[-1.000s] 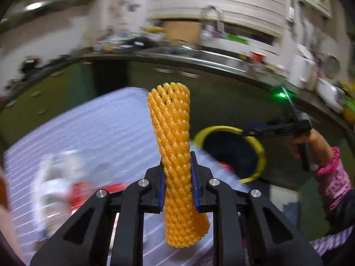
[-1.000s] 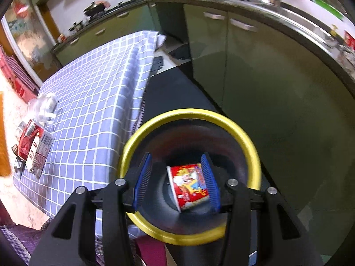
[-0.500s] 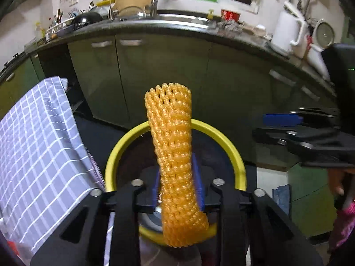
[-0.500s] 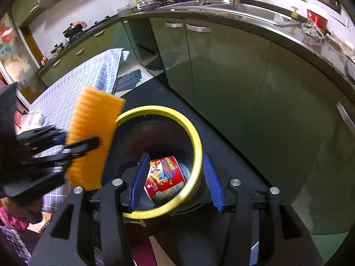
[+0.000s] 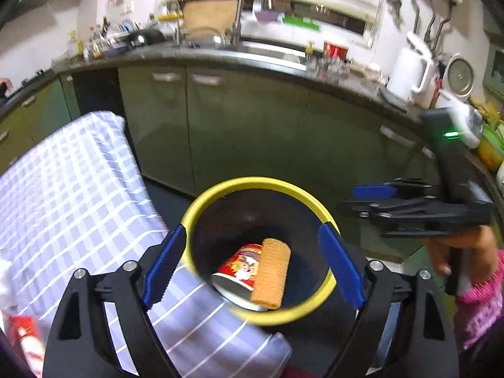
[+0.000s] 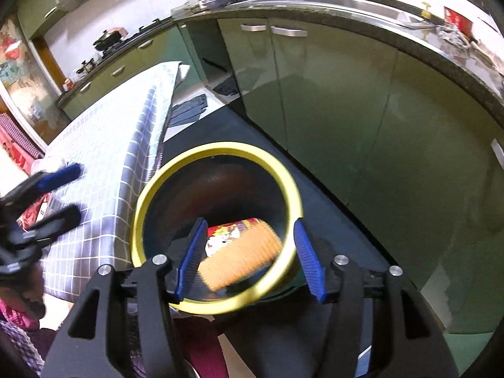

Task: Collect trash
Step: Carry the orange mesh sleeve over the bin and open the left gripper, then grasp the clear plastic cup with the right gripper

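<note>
Left wrist: foam net (image 5: 271, 272) lies lengthwise (leaning on cup (image 5: 237, 266)).

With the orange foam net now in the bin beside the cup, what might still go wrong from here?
1. The two grippers are close over the yellow-rimmed bin: the left gripper, whose fingers have just opened and hold nothing, could bump the right gripper when pulling away.
2. The red wrapper near the checked tablecloth's edge might be knocked to the floor.
</note>
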`<move>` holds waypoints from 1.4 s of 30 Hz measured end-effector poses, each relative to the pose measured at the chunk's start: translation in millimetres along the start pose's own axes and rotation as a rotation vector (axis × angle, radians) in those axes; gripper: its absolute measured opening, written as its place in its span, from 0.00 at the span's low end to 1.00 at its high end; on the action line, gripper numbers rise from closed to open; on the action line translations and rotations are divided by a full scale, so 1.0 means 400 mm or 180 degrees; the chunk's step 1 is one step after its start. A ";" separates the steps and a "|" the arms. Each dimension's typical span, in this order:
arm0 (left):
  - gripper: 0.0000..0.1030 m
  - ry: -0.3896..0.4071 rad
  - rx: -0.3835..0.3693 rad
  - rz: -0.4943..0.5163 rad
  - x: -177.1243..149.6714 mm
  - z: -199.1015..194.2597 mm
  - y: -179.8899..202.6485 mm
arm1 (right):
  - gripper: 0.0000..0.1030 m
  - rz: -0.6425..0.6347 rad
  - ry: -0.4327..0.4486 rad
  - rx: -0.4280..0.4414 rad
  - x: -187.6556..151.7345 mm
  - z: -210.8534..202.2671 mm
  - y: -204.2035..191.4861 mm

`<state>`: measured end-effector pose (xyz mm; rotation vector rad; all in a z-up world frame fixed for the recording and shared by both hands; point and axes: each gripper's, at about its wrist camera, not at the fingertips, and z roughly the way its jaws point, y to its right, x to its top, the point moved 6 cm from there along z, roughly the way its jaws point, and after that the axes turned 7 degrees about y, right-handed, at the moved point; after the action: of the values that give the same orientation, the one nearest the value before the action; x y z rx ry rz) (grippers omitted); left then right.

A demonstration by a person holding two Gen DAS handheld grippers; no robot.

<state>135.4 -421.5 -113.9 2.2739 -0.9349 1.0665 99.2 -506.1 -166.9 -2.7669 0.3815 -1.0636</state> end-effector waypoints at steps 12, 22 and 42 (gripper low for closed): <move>0.87 0.0405 0.0862 -0.0384 -0.122 -0.430 -0.276 | 0.53 -0.0749 -0.0119 0.0769 0.007 0.059 -0.382; 0.88 0.0459 0.1617 -0.0792 -0.300 -0.644 -0.482 | 0.53 -0.1317 -0.0138 0.1373 0.044 0.109 -0.757; 0.88 0.0571 0.1721 -0.0909 -0.374 -0.716 -0.545 | 0.87 -0.0535 -0.0504 0.1298 0.124 0.305 -1.000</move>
<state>87.5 -35.5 -87.5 2.5653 -0.2490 1.4904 289.4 -131.7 -132.8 -2.5186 -0.0844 -0.8336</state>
